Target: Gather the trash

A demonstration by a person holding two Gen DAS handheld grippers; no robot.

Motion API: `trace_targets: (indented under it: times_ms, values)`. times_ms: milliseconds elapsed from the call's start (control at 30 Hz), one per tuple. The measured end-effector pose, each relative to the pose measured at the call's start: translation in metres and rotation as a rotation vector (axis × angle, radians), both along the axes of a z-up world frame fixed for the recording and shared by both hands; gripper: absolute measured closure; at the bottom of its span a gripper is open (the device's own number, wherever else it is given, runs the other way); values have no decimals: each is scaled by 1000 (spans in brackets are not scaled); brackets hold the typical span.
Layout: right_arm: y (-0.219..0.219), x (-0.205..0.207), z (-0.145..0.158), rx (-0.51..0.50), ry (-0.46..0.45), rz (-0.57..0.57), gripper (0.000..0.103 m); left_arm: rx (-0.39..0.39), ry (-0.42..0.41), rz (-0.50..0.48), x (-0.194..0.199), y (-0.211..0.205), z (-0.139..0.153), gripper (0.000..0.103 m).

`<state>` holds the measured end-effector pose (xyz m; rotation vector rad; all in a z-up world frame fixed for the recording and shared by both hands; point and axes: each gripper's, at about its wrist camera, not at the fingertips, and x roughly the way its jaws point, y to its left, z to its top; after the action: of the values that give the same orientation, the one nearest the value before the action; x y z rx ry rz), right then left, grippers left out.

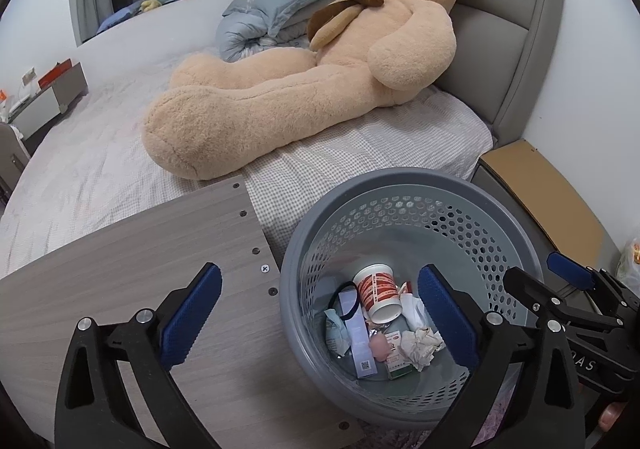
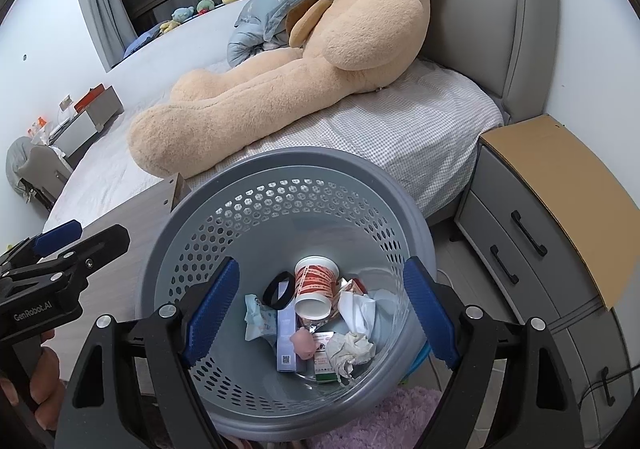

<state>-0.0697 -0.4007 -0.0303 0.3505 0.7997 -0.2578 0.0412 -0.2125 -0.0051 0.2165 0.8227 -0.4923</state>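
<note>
Trash (image 1: pixel 380 325) lies heaped in the bottom of the grey bin (image 1: pixel 408 185), which stands on the floor between the bed (image 1: pixel 360 165) and the wooden board (image 1: pixel 132 269), just beside the nightstand (image 2: pixel 532 209). In the heap I make out a paper cup (image 2: pixel 316 287) on its side, a crumpled tissue (image 2: pixel 350 347), a slim box (image 2: pixel 287 341), a black band (image 2: pixel 279 289), a small pink lump (image 2: pixel 303 341) and some wrappers.

My left gripper (image 1: pixel 320 317) hangs over the near rim, its jaws spread as wide as they go and nothing between them; one pad sits over the board, the other over the bin's mouth. My right gripper (image 2: pixel 320 313) looks straight down into the bin, jaws also spread and empty, the pads clear of the wall on both sides.

I judge this to be the drop step, done or all but done: both hands are free and the pieces I can see are in the bin. The board shows bare where I can see it, and I spot no loose scrap on the bed near the big bear (image 1: pixel 320 69).

Next I would lift both grippers clear of the rim without knocking it, then look round for anything left, since the floor and the far side of the bed are mostly hidden from me.
</note>
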Motion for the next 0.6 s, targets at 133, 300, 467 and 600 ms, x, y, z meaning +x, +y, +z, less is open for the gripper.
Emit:
trace_targets:
  times_ms: [133, 300, 467, 600]
  values:
    - [1, -4, 1, 3, 1, -11, 23, 2, -1, 8, -2, 2, 0, 6]
    - [2, -6, 3, -1, 1, -13, 23, 2, -4, 12, -5, 4, 1, 6]
    - [1, -8, 5, -3, -7, -15, 23, 3, -14, 13, -8, 2, 3, 6]
    - [0, -9, 6, -3, -9, -18, 23, 5, -20, 11, -9, 1, 4, 6]
